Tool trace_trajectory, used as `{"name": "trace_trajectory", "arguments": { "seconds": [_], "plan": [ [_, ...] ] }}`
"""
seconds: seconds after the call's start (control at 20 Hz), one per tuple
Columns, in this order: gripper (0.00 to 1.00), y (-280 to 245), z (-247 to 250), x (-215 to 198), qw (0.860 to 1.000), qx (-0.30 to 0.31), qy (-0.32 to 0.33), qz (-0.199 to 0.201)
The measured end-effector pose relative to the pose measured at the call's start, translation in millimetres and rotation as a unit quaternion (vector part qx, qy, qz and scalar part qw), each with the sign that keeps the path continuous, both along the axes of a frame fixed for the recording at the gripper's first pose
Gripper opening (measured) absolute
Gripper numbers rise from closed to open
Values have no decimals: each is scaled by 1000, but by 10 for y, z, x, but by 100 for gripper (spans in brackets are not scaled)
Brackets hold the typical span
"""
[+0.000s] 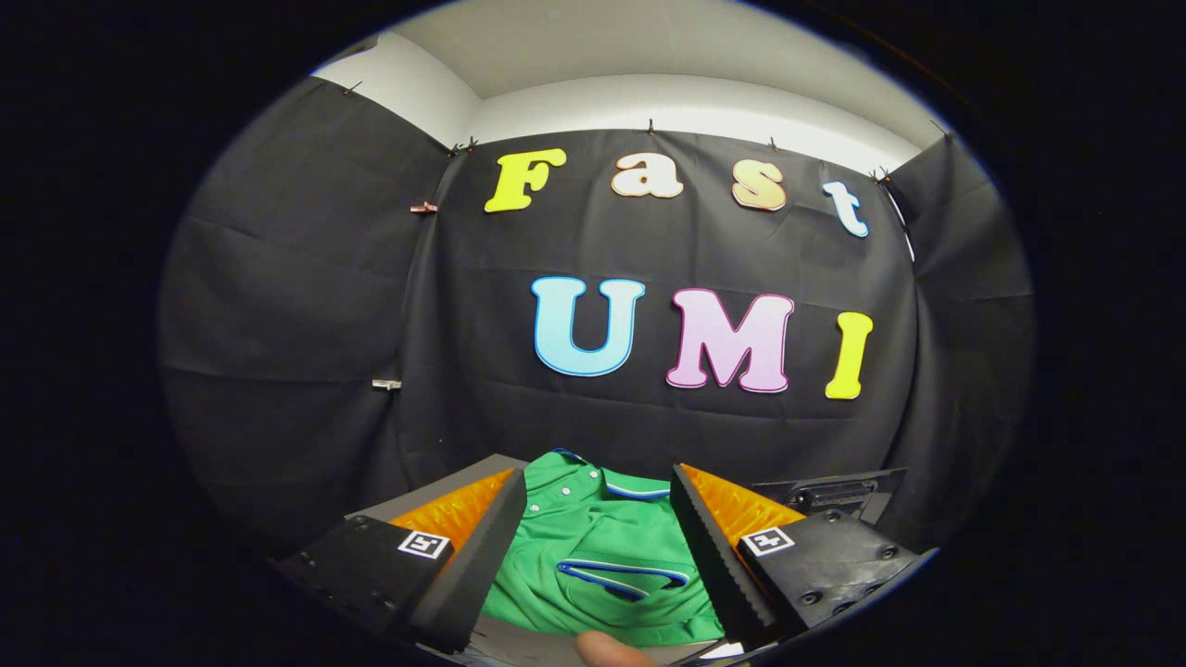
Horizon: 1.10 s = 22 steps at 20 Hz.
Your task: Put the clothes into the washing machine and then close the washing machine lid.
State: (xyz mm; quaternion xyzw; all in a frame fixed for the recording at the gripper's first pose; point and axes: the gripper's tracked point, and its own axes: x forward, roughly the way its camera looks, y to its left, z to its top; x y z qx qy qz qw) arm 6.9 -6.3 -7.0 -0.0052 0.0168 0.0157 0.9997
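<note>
While its two fingers stand wide apart, the tool [598,547] holds nothing, and whether either finger touches cloth cannot be told. Between the fingers and just ahead of them lies a green polo shirt [593,556], folded, with a striped collar and cuff and white buttons. It rests on a grey surface [435,491]. A fingertip [607,648] shows at the near edge, below the shirt.

Grey flat surface [435,493], visible at its far-left corner beyond the fingers and as a sliver near the camera. Green polo shirt [593,556] lies flat on it, collar at the far end, striped sleeve cuff toward the near end. Dark hinged part [834,491] at far right, identity unclear.
</note>
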Motion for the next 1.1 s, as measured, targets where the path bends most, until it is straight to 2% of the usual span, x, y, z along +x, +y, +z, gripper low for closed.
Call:
{"name": "trace_trajectory", "arguments": {
  "seconds": [0.15, 0.35, 0.55, 0.7, 0.8, 0.9, 1.0, 1.05, 1.1],
  "plan": [
    [98, 22, 15, 142, 999, 15, 26, 10],
    [98, 81, -222, 389, 990, 52, 131, 16],
    [99, 30, -701, 669, 962, 87, 258, -19],
    [98, -57, -1033, 892, 939, 100, 326, -44],
    [96, -14, -1157, 1012, 930, 108, 348, -37],
    [96, 33, -1275, 1112, 927, 81, 364, -27],
    [96, 31, -1534, 1127, 917, 18, 398, -25],
    [86, 53, -1581, 978, 909, -7, 417, -6],
    [77, 67, -1540, 1112, 927, -4, 375, -4]
  ]
}}
